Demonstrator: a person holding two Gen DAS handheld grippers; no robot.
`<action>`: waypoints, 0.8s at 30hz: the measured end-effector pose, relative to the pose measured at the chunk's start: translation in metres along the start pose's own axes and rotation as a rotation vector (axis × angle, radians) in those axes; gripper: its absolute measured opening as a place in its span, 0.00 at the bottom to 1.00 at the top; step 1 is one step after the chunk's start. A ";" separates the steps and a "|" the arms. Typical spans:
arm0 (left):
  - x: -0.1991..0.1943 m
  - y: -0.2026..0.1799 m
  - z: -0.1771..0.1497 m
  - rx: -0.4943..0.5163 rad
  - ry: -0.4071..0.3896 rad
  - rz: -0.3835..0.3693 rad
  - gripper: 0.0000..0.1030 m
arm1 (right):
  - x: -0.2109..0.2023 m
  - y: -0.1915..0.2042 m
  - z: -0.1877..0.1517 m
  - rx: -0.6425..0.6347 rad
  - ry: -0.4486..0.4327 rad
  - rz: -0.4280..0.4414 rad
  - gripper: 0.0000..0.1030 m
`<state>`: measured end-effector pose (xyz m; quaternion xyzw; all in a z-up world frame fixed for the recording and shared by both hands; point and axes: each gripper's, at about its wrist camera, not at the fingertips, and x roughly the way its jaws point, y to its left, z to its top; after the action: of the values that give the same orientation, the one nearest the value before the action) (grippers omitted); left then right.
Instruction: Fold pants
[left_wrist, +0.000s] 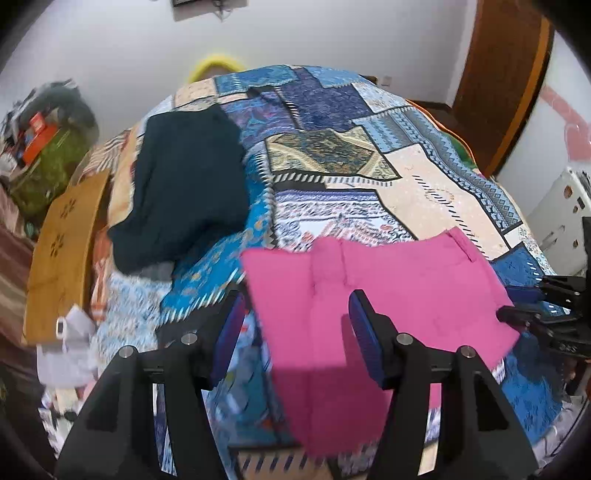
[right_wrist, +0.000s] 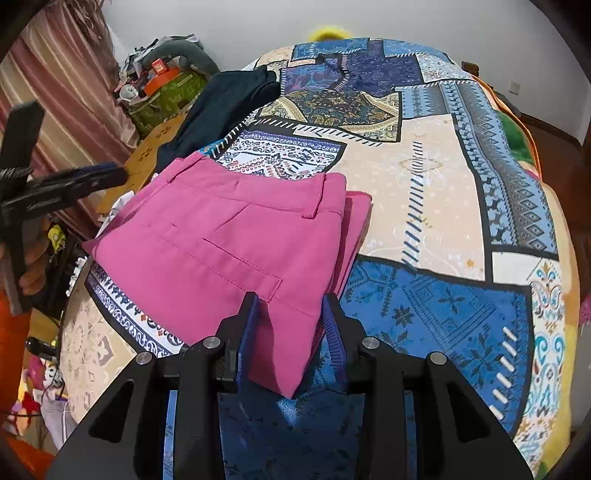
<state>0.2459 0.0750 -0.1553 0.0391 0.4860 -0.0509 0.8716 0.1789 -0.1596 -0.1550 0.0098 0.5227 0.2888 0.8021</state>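
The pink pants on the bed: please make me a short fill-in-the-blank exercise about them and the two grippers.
1. The folded pants are ___ in colour.
2. They lie on a patchwork bedspread, and farther back lies a dark ___ garment.
3. The jaws of the right gripper stand ___, with a corner of the pants between them.
4. The left gripper is ___ too.

Missing words: pink; blue; open; open

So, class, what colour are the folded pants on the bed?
Pink; the pants show best in the right wrist view.
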 end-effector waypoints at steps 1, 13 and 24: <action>0.008 -0.003 0.006 0.009 0.010 -0.028 0.57 | -0.001 -0.001 0.003 -0.002 0.000 -0.001 0.31; 0.068 -0.014 0.005 0.006 0.146 -0.128 0.35 | 0.036 -0.041 0.058 0.106 0.000 -0.032 0.33; 0.070 -0.006 -0.004 -0.030 0.137 -0.052 0.39 | 0.060 -0.039 0.060 -0.003 0.072 -0.044 0.24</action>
<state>0.2788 0.0659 -0.2172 0.0169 0.5462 -0.0635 0.8351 0.2643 -0.1470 -0.1903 -0.0131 0.5509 0.2719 0.7889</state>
